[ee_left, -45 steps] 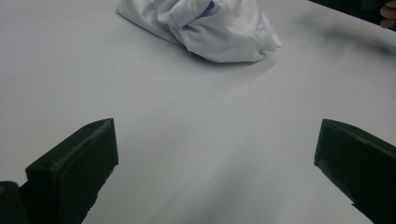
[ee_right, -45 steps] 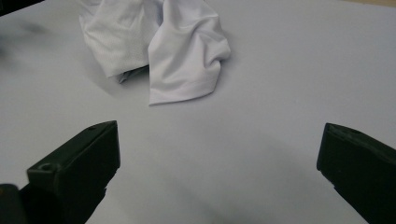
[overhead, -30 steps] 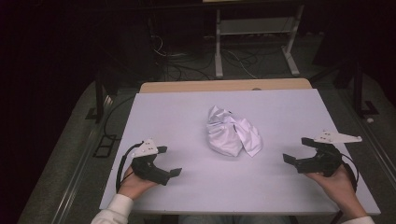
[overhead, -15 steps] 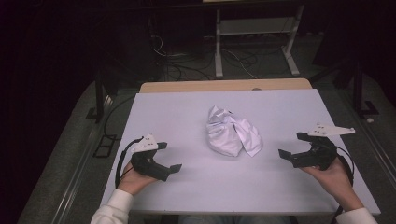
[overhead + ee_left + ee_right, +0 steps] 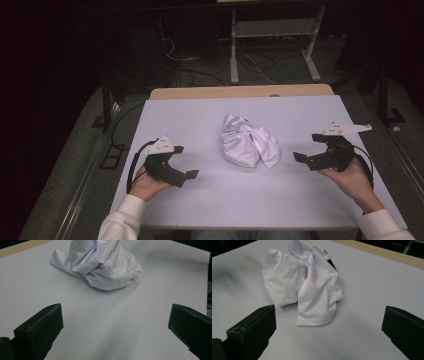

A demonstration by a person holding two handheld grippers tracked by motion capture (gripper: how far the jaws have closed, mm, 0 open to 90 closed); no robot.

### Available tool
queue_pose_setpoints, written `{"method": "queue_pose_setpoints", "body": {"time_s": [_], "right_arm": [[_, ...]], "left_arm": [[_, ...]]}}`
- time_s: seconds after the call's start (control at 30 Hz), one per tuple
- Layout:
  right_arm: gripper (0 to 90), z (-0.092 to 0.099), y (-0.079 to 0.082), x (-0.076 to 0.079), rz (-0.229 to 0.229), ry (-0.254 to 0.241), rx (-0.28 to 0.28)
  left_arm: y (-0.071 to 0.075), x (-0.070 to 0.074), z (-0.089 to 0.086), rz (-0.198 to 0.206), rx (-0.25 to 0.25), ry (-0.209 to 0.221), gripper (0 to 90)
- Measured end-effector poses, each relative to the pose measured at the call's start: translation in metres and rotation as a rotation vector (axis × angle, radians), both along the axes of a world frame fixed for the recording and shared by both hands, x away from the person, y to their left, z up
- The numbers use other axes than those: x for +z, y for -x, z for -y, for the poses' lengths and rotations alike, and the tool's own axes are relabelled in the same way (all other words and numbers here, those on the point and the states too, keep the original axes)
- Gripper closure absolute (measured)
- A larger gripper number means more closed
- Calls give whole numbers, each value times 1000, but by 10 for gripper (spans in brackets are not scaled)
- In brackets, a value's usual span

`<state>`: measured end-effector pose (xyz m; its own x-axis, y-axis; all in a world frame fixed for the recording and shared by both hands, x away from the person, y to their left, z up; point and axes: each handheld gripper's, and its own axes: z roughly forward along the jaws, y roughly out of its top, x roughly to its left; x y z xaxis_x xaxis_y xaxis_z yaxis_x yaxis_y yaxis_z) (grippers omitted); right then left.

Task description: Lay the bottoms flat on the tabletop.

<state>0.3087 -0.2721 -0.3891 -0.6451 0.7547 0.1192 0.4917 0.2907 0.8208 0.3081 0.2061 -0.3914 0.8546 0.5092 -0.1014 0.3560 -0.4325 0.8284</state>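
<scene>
With the crumpled white garment (image 5: 248, 146) lying mid-table (image 5: 200, 205), the left gripper (image 5: 182, 174) and right gripper (image 5: 306, 157) flanked it, fingers spread wide and empty, best closing on separate hem edges.

The person's left hand (image 5: 145, 182) holds the left hand-held gripper (image 5: 181, 161) low over the near-left part of the tabletop (image 5: 210, 200), jaws spread wide and pointing inward. The right hand (image 5: 350, 175) holds the right hand-held gripper (image 5: 306, 147) over the near-right part, jaws likewise wide apart and empty. White sleeves cover both wrists.
</scene>
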Motion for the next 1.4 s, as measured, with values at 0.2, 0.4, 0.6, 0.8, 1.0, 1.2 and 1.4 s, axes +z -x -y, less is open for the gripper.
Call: {"method": "queue_pose_setpoints", "body": {"time_s": [0.2,0.4,0.6,0.8,1.0,1.2,1.4], "right_arm": [[0,-2,-10,0,-6,-7,9],[0,-11,-22,2,6,1,28],[0,-22,-32,1,21,7,37],[0,-34,-40,-9,7,-2,45],[0,-42,-45,-18,-6,13,54],[0,-47,-50,-26,-28,20,53],[0,-51,-57,-34,-34,13,42]], "left_arm": [[-6,-4,8,-11,-9,2,0],[-14,-4,15,1,-6,26,0],[-22,-6,21,18,10,75,0],[-30,-13,31,20,16,96,0],[-37,-19,38,20,22,106,0],[-44,-27,42,8,27,102,0],[-51,-35,50,2,27,106,0]]}}
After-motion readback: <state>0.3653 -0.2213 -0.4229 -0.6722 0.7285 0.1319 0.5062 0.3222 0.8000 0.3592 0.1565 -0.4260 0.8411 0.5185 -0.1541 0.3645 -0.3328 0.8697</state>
